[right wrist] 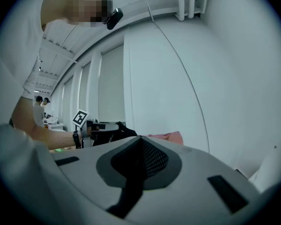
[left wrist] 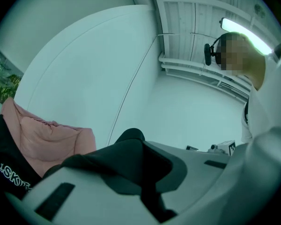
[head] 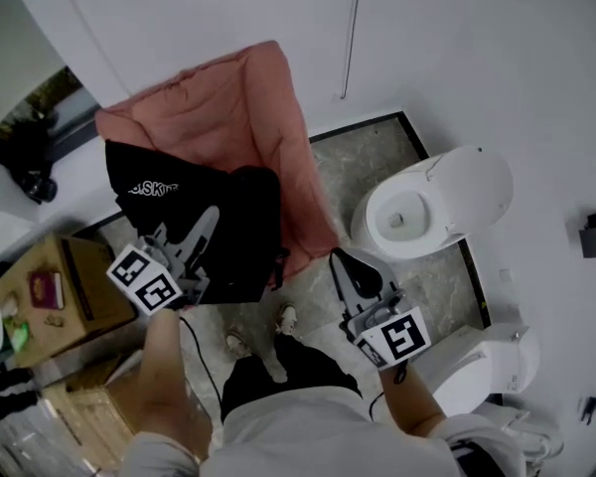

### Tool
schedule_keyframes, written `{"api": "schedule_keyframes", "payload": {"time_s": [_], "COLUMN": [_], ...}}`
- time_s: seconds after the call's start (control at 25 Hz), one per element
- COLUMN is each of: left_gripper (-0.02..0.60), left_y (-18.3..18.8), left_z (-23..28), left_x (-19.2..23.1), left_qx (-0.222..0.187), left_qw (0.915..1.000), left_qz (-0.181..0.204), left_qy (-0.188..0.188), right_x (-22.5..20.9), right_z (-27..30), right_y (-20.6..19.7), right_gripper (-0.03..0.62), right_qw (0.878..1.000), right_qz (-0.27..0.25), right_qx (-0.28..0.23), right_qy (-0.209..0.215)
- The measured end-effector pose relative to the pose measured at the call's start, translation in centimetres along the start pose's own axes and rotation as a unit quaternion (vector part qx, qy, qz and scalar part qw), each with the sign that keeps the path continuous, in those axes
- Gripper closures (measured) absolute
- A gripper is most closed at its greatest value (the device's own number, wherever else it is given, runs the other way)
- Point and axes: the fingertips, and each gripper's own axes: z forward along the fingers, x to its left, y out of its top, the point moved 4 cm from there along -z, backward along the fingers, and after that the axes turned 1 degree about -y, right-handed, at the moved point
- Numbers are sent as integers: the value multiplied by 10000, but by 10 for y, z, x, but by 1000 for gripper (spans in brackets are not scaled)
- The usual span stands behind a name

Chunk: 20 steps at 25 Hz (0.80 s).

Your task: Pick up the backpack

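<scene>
The black backpack (head: 228, 237) with white lettering hangs in front of a pink cushion chair (head: 228, 107). My left gripper (head: 211, 219) is shut on its top edge, and a fold of black fabric (left wrist: 129, 137) pokes up from between the closed jaws. The bag's printed side (left wrist: 9, 172) shows low on the left in the left gripper view. My right gripper (head: 344, 263) is off to the right of the bag, apart from it. Its jaws (right wrist: 139, 146) are shut with nothing between them. The right gripper view also catches the left gripper (right wrist: 98, 125) holding the bag.
The pink cushion chair (left wrist: 42, 135) leans against a white wall. A white toilet (head: 432, 202) stands at the right, and another white fixture (head: 487, 366) is nearer me. A cardboard box (head: 50, 286) with small items sits at the left. My feet (head: 263, 331) stand on speckled floor.
</scene>
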Motion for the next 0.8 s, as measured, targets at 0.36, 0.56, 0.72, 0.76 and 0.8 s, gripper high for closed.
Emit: {"api": "schedule_keyframes", "payload": {"time_s": [0.36, 0.56, 0.72, 0.76, 0.8], "left_gripper": [560, 560, 560, 560, 560], "left_y": [52, 73, 89, 92, 96], "left_z": [-20, -45, -61, -64, -67], "left_x": [-14, -17, -24, -26, -28], "left_qx": [-70, -232, -359, -391, -423], "left_qw": [9989, 9980, 9965, 9961, 9958], "left_qz": [415, 443, 475, 467, 456], "left_qy": [219, 381, 583, 633, 675], "right_x": [7, 11, 16, 15, 14], "right_z": [5, 17, 20, 20, 19], "right_y": [37, 53, 62, 64, 66], "right_gripper": [574, 574, 574, 574, 574], "right_qw": [9993, 9980, 9971, 9969, 9967], "right_qz": [-114, -171, -192, -198, -200], "right_qx": [-366, -597, -720, -745, -772], "right_qy": [15, 69, 148, 150, 141]}}
